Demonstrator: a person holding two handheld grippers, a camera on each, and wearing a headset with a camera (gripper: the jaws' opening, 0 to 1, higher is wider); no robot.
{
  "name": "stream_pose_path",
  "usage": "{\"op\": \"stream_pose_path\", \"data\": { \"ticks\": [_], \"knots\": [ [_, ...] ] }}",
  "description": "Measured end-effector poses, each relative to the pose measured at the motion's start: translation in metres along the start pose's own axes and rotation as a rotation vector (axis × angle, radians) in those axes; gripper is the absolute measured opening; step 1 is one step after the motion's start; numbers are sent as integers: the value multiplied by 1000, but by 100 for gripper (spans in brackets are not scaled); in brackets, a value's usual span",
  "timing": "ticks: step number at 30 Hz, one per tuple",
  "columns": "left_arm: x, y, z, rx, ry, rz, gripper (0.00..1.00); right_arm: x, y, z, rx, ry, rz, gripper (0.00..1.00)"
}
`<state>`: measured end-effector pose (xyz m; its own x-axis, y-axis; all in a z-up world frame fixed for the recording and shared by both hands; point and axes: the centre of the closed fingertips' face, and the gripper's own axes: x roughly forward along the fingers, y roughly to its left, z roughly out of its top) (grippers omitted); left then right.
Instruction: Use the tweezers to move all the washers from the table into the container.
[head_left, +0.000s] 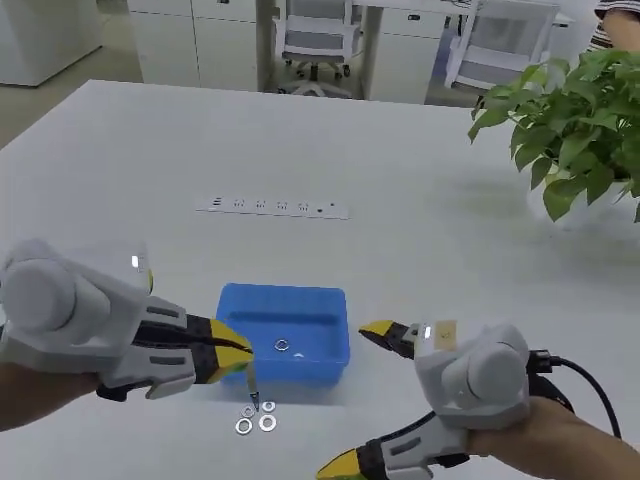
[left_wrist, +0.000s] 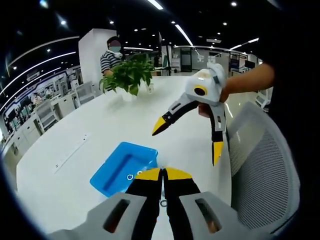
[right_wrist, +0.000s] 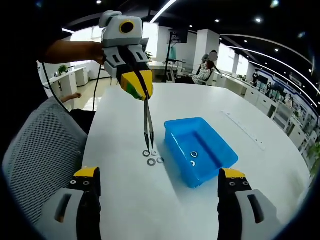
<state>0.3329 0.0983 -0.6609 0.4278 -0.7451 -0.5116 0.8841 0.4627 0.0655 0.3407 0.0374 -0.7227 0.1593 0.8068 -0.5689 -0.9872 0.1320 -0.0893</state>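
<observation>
Several washers (right_wrist: 151, 162) lie beside the bin (right_wrist: 215, 145), so the left gripper (right_wrist: 136, 84), clamping tweezers (right_wrist: 148, 125), aims there; the right gripper (left_wrist: 186, 145) gapes empty.

Upper end of tweezers (right_wrist: 148, 125) hidden inside left claw (right_wrist: 144, 95), plant (head_left: 580, 120) cut off at right edge
</observation>
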Motion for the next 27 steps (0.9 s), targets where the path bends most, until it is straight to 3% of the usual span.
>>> {"op": "stream_pose_path", "data": {
  "ticks": [27],
  "knots": [
    [26, -10, -20, 14, 55, -40, 5, 9, 16, -4, -6, 17, 47, 95]
  ]
}}
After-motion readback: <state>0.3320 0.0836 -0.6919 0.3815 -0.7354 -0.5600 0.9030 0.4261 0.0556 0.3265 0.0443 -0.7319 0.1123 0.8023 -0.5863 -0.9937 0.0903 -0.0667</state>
